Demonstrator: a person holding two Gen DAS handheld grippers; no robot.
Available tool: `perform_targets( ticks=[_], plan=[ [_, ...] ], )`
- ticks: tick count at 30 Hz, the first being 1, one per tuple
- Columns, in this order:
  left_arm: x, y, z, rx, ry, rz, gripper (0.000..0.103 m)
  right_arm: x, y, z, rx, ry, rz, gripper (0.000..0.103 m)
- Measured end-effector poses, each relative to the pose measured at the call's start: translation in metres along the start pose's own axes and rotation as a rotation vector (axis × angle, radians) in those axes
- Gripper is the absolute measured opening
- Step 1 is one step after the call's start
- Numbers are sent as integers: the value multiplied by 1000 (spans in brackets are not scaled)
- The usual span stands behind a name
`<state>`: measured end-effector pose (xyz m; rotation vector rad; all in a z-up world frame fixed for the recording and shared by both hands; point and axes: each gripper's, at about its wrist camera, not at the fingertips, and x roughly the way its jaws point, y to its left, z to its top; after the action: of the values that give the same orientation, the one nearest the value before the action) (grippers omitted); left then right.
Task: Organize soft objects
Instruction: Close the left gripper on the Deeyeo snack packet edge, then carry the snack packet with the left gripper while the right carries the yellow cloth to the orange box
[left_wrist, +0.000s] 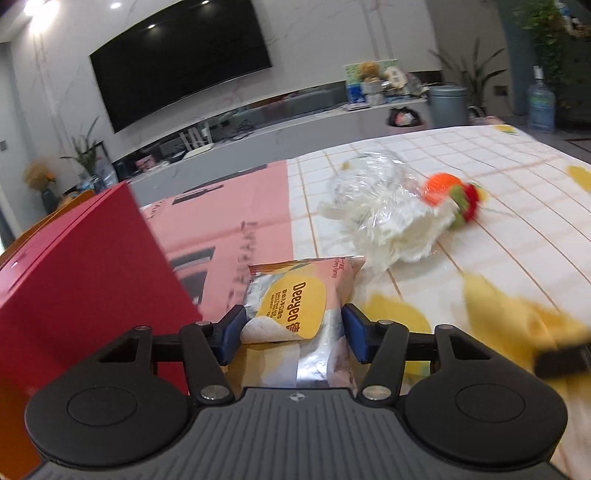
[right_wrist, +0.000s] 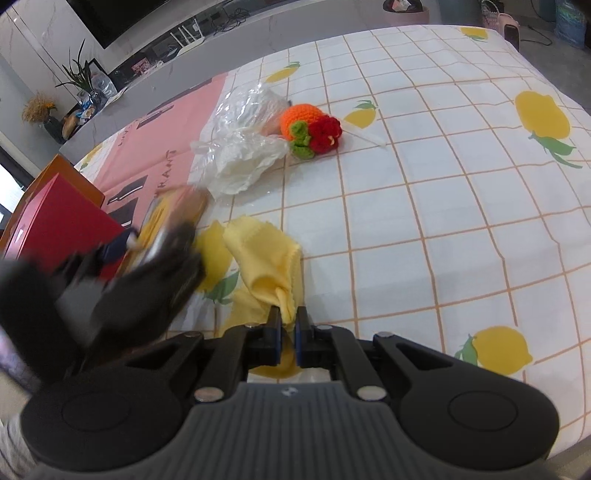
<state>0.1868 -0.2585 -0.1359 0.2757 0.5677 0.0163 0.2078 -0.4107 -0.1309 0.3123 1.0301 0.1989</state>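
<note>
My left gripper (left_wrist: 293, 332) is shut on a silver and yellow snack packet (left_wrist: 295, 306) and holds it above the table beside a red box (left_wrist: 74, 280). It shows blurred in the right wrist view (right_wrist: 155, 251). My right gripper (right_wrist: 287, 332) is shut on a yellow cloth (right_wrist: 266, 258), which drapes onto the tablecloth and also shows in the left wrist view (left_wrist: 517, 317). A crumpled clear plastic bag (right_wrist: 243, 140) lies further off, with an orange, red and green crochet toy (right_wrist: 310, 131) touching its right side.
The table wears a white checked cloth with lemon prints (right_wrist: 443, 206) and a pink printed sheet (left_wrist: 229, 225) on the left. An orange box (right_wrist: 62, 173) stands behind the red one. A TV (left_wrist: 177, 59) and a cluttered counter stand beyond the table.
</note>
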Motion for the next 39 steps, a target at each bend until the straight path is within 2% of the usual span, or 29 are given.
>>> perform_targets(
  ticks=[3,6,8,10,12,17,22,27,28,30,34,35,37,39],
  plan=[
    [-19,0,-13,84,-33,-52,68,0,1,0,-20,1,-15,2],
    [-34,-5,-21,211,-120,-84,81,0,4,-2,-35,3,-25,3],
    [-44,-4,-25,193,-181,-60,87,-1,3,-1,-30,8,-25,3],
    [-51,4,-25,121,-197,-95,93,-1,3,0,-34,13,-26,3],
    [-47,8,-20,56,-174,-120,93,-1,5,-1,-45,13,-29,3],
    [-21,17,-10,-111,-31,-91,94,-1,8,-1,-72,13,-40,3],
    [-3,33,-10,-265,75,-131,94,-1,8,-1,-79,12,-45,3],
    [-5,29,-15,-235,65,-119,95,-1,10,-1,-90,12,-50,3],
    [-8,29,-16,-228,62,-137,93,-1,10,-1,-93,12,-51,3],
    [-13,30,-18,-207,57,-174,80,-1,11,-2,-102,11,-55,3],
    [-27,36,-27,-160,65,-228,76,-2,20,-4,-182,27,-80,3],
    [-31,39,-30,-152,71,-236,76,-2,23,-5,-200,34,-90,7],
    [-41,44,-37,-142,89,-249,75,-3,29,-9,-237,44,-78,25],
    [-52,49,-43,-131,103,-264,75,-3,38,-16,-307,72,-11,72]
  ],
)
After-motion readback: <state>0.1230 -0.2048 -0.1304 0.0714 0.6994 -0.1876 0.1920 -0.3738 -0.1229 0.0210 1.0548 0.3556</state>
